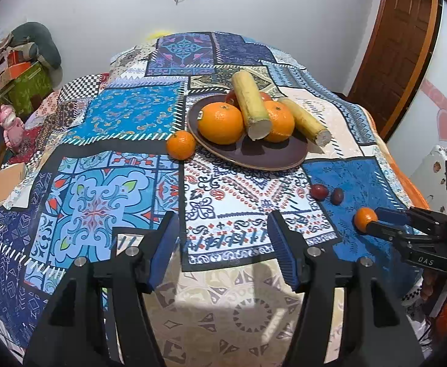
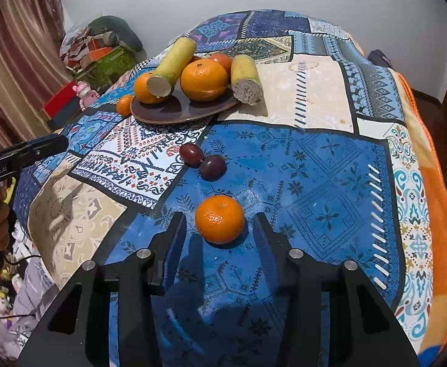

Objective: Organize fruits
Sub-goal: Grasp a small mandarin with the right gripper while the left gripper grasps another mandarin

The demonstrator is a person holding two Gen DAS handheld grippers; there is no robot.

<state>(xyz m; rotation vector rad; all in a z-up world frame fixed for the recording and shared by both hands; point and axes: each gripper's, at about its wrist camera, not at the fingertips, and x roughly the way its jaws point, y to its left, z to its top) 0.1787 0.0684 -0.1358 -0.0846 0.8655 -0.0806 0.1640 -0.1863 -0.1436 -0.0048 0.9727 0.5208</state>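
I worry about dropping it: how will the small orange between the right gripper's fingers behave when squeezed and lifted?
The small orange is round and lies loose on the cloth, so a one-sided touch would probably roll it. Its skin looks glossy, so perhaps slightly slippery. It likely yields under hard pressure, so the open right gripper should close gently.
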